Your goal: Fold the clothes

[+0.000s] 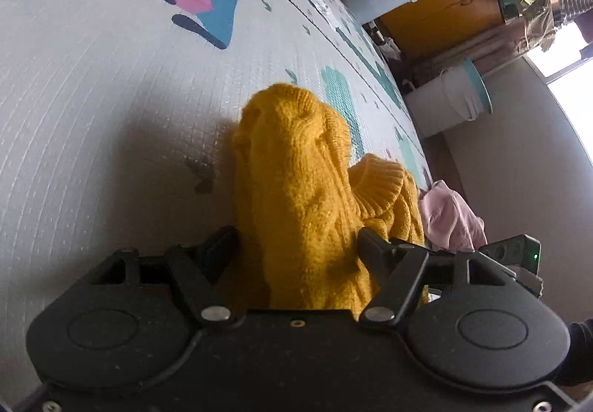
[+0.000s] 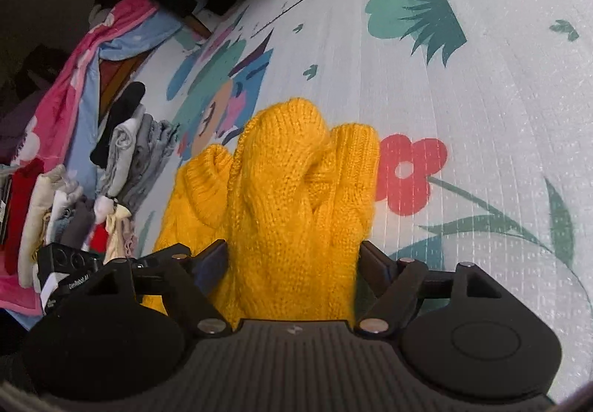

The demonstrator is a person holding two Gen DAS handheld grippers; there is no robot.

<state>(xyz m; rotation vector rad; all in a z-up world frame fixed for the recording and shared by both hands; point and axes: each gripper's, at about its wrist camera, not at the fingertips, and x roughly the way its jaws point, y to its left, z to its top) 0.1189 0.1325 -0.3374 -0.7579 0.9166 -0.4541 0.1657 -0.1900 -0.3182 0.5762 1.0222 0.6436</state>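
Yellow sweater [image 1: 296, 189] bunched between both tongs' [image 2: 292, 256] fingers.

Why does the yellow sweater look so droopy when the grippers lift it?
The yellow sweater is probably soft and floppy: it bunches and sags between the left gripper and the right gripper. Its chunky knit likely grips well, not slippery. It looks thick, so perhaps a bit heavy.

Sweater [image 1: 296, 197]: chunky yellow knit, fuzzy, matt. Mat [image 1: 92, 85]: printed foam, fine embossed grid, slight sheen. Tools [image 1: 296, 249] [image 2: 292, 256]: matt black plastic, bright metal pivot pins. Bucket [image 1: 448, 104]: smooth white plastic.
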